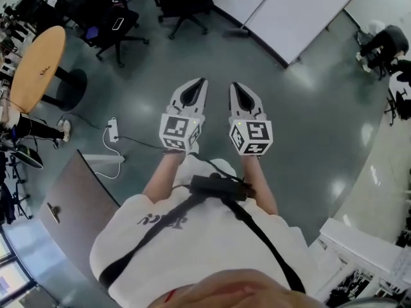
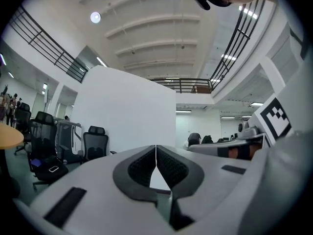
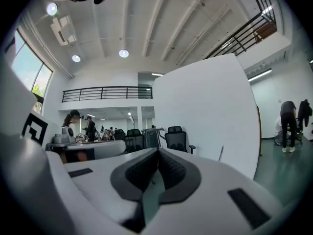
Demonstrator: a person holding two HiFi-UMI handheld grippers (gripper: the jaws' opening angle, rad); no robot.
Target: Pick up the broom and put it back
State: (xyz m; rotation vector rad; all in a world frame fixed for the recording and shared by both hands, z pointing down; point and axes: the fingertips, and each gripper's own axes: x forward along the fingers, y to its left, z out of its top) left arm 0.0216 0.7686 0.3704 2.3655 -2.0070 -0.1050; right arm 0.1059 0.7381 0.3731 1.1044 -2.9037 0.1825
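Observation:
The broom (image 1: pixel 255 11) leans against a white partition (image 1: pixel 302 11) at the far side of the grey floor, its head (image 1: pixel 235 32) on the floor. In the right gripper view, the broom handle (image 3: pixel 221 153) shows as a thin stick beside that partition. My left gripper (image 1: pixel 203 80) and right gripper (image 1: pixel 233 85) are held side by side in front of me, level and well short of the broom. The left gripper (image 2: pixel 156 146) has its jaws touching with nothing between them. The right gripper (image 3: pixel 158 150) is likewise shut and empty.
Black office chairs (image 1: pixel 119 24) stand at the far left, next to a round wooden table (image 1: pixel 38 66). A white power strip (image 1: pixel 113 130) with cables lies on the floor to my left. A grey desk corner (image 1: pixel 77 197) is close at my left, white furniture (image 1: pixel 359 242) at my right.

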